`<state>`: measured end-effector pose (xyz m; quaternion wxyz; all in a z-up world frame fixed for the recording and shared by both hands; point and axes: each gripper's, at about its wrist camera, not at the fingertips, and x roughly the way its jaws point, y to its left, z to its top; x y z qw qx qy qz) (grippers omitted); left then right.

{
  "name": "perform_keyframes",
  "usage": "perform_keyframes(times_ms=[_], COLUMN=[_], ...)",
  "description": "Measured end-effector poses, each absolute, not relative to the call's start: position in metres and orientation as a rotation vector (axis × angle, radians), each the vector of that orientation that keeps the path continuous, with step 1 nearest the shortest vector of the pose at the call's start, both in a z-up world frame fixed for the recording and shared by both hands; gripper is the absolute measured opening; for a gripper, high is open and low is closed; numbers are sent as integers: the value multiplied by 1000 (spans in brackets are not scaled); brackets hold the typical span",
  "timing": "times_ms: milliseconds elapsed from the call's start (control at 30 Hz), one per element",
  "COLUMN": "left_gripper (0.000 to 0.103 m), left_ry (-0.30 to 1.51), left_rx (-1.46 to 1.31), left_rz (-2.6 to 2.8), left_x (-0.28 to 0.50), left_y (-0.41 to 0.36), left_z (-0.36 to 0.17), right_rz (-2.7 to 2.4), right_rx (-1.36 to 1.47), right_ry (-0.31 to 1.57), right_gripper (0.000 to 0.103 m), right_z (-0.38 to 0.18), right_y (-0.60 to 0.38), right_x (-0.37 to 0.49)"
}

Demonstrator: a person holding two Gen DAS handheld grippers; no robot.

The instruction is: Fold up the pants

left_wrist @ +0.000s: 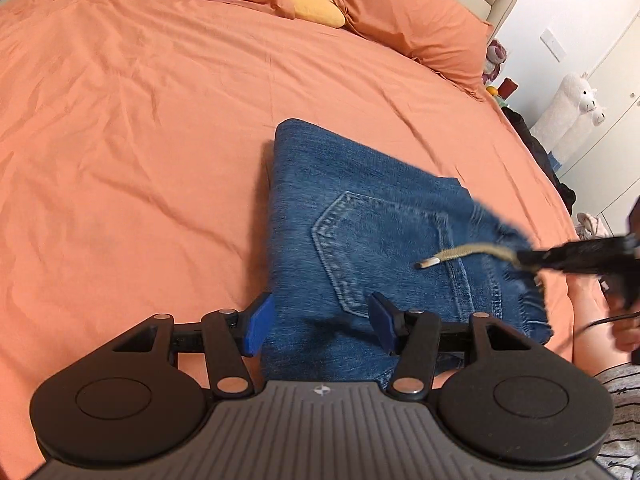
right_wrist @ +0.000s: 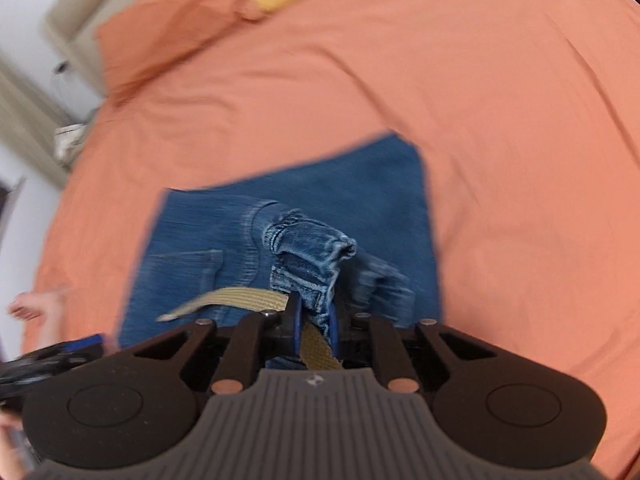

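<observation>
Folded blue denim pants [left_wrist: 372,236] lie on the orange bedsheet [left_wrist: 140,128], well short of the pillows. Right gripper [right_wrist: 314,316] is clamped on waistband denim and tan woven drawstring [right_wrist: 224,300]. Left gripper [left_wrist: 320,318] stands apart over the near edge. Denim judged thick, limp, moderately heavy; grip through all layers at corners.

Both wrist views look steeply down, close – sharing the jeans [left_wrist: 360,216] on the bed [left_wrist: 140,140].

The orange pillow [left_wrist: 412,12] by the headboard carries pale script beneath a small flower mark, too faint to read; a small emblem without letters marks each gripper's body
</observation>
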<state>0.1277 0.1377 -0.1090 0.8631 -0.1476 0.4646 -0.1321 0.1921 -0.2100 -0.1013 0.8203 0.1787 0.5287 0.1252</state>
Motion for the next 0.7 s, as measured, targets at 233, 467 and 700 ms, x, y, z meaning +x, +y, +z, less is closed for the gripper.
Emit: perform_keyframes(times_ms=[233, 467, 700], left_gripper=[64, 79, 22], left_ry=[1009, 1104, 1291], left_rx=[-258, -198, -375], left_rz=[-264, -251, -196], left_x=[124, 105, 102], left_y=[137, 124, 140], left_z=[-109, -129, -178], right_rz=[198, 251, 246], right_rx=[388, 374, 537], right_ry=[1110, 971, 986], right_gripper=[8, 38, 45], right_z=[-139, -125, -144], right_y=[-213, -221, -244], right_x=[187, 160, 155])
